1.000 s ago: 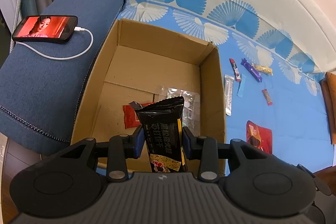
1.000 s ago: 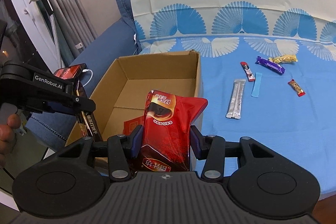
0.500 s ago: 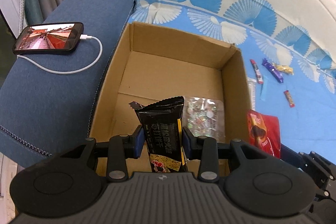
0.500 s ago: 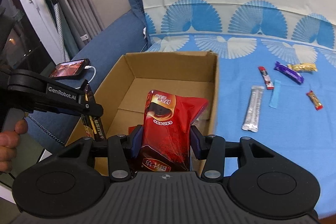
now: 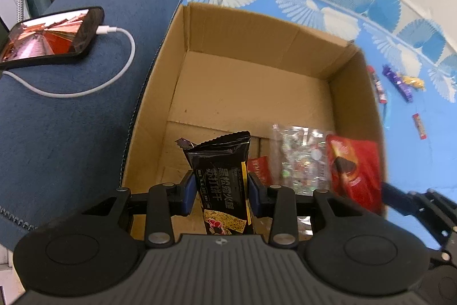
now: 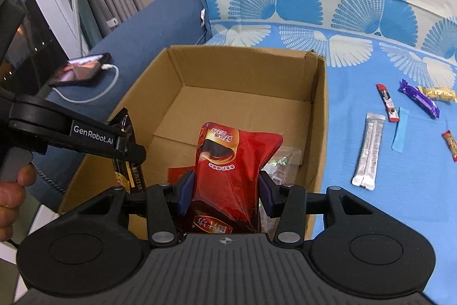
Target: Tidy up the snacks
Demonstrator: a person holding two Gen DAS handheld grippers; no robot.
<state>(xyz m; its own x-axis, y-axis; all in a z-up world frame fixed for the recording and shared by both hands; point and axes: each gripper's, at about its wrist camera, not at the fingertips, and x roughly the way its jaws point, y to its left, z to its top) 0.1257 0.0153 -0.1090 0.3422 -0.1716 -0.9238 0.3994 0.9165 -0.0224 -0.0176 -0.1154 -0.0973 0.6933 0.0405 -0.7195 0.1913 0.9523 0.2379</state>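
An open cardboard box (image 5: 251, 82) (image 6: 245, 93) sits on the blue sofa cover. My left gripper (image 5: 222, 190) is shut on a black biscuit packet (image 5: 221, 170) held over the box's near left part; it also shows in the right wrist view (image 6: 130, 162). My right gripper (image 6: 224, 193) is shut on a red snack pouch (image 6: 231, 162), also seen in the left wrist view (image 5: 354, 167), over the box's near right side. A clear candy bag (image 5: 300, 156) and a small red packet (image 5: 258, 166) lie inside the box.
Several small snacks lie on the cover right of the box: a silver stick pack (image 6: 370, 147), a red bar (image 6: 387, 102), a purple bar (image 6: 420, 97), a yellow sweet (image 6: 437, 93). A phone (image 5: 48, 37) on a white cable rests on the sofa arm at left.
Both grippers moved forward over the box with their snacks still held. The red pouch has come over the box's right edge into the left wrist view.
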